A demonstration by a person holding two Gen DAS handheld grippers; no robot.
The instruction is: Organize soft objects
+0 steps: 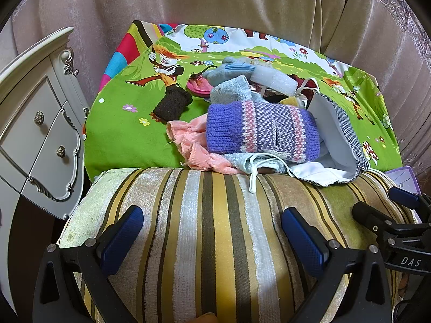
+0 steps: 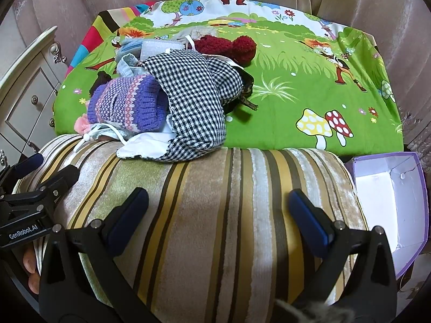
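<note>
A heap of soft things lies on a green cartoon blanket, just beyond a striped cushion. In it I see a purple knitted piece, a pink cloth, a dark brown knitted glove, a grey-blue sock and a black-and-white checked cloth with a white lining. A fluffy red item sits behind the heap. My left gripper hovers open over the cushion, short of the heap. My right gripper is open beside it, also over the cushion, holding nothing.
A white dresser with drawers stands close on the left. Curtains hang behind the blanket. An open purple box with a white inside stands at the cushion's right end. A person's fingers show at the lower left.
</note>
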